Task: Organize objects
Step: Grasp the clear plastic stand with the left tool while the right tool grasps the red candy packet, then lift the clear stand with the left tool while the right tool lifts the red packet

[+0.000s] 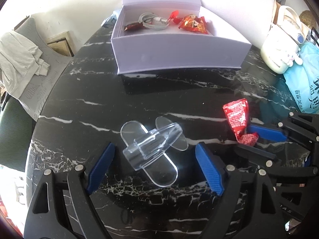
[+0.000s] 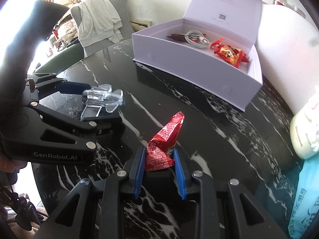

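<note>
Lying between the blue pads of the left gripper point(image 1: 153, 165), the clear clip point(image 1: 152, 148) rests flat on the dark marble table point(image 1: 139, 103) with its long axis running diagonally, from far left to near right in the left wrist view. The jaws stand wide apart and neither pad touches the clip, so this gripper holds nothing. Closing straight in would likely catch the raised clear block across its short side, which looks like the better place to pinch than the thin flat tabs.

To the right, the right gripper point(image 2: 158, 162) is clamped on the lower end of a red packet point(image 2: 162, 145), whose pointed top stands up and leans toward the far side. The white box point(image 2: 191, 63) sits open at the far side of the table, further from the left gripper than from the right, and already holds a cable point(image 2: 196, 37) and other red packets point(image 2: 229, 54). The held packet probably goes there first.
</note>
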